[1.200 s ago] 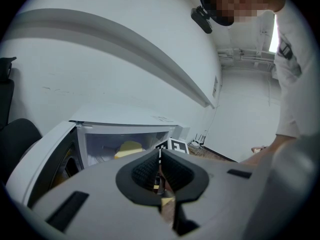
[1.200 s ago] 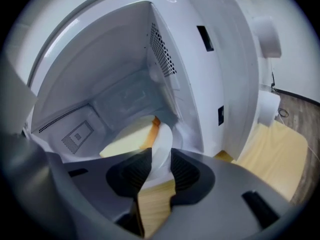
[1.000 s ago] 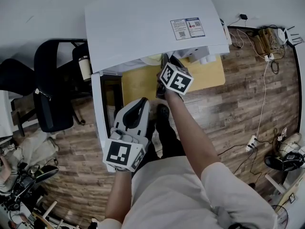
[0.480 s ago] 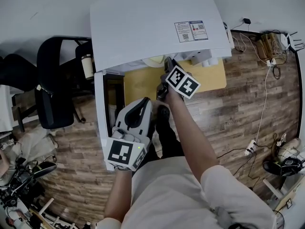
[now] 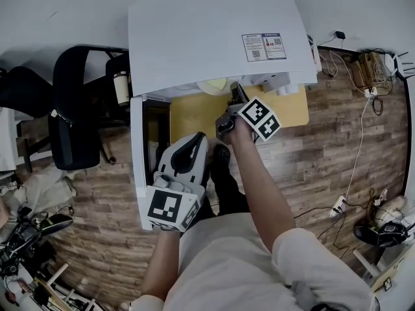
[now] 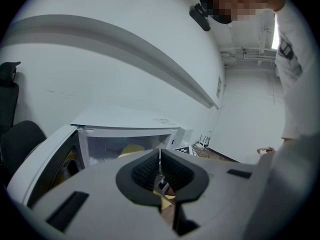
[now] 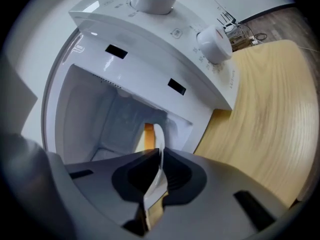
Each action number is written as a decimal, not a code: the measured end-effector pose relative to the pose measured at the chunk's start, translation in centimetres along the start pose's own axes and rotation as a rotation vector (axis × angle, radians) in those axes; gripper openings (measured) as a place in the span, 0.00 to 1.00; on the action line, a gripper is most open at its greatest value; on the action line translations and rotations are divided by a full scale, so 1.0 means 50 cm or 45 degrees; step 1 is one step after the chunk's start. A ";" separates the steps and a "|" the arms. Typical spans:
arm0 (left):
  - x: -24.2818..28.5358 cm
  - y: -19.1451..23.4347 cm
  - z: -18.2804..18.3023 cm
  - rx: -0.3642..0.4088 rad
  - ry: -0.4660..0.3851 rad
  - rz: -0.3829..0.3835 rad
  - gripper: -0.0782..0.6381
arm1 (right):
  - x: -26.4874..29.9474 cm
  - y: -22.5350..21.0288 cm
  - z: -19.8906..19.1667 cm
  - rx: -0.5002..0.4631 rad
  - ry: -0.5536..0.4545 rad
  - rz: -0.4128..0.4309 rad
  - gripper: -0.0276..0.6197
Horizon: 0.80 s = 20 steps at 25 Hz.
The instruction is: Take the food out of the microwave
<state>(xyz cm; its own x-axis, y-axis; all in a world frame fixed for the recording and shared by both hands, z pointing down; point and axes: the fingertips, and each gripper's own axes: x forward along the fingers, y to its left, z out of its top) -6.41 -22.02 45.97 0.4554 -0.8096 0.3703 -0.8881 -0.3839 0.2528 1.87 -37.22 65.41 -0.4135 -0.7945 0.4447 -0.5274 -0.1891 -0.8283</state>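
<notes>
White plate rim (image 7: 159,135) pinched in right claw (image 7: 160,155), jaws just closing.

microwave (image 5: 214,31): white, door open, on wooden table (image 5: 293,106) | food (image 5: 211,85): pale yellow, on white plate (image 7: 158,134) inside cavity

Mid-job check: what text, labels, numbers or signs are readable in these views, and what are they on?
No text can be read as words or numbers.
Two stickers on the microwave top: code squares and fine print, too small to read.
Small print beside the knobs on the control panel: too small and blurred to read.
</notes>
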 end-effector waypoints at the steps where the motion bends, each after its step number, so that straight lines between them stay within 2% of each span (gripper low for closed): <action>1: 0.000 0.000 0.000 0.000 0.000 0.005 0.13 | -0.001 -0.001 0.001 0.019 -0.003 0.009 0.08; 13: -0.003 -0.008 0.002 0.004 0.010 0.022 0.13 | -0.018 -0.002 0.013 0.188 -0.038 0.147 0.06; 20: 0.000 -0.010 -0.003 0.006 0.024 0.009 0.13 | -0.020 0.002 0.024 0.236 -0.043 0.241 0.05</action>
<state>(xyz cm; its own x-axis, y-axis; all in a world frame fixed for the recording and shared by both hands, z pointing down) -5.96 -21.76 45.97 0.4501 -0.8039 0.3888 -0.8916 -0.3804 0.2456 3.12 -37.14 64.47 -0.4653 -0.8440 0.2666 -0.2965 -0.1352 -0.9454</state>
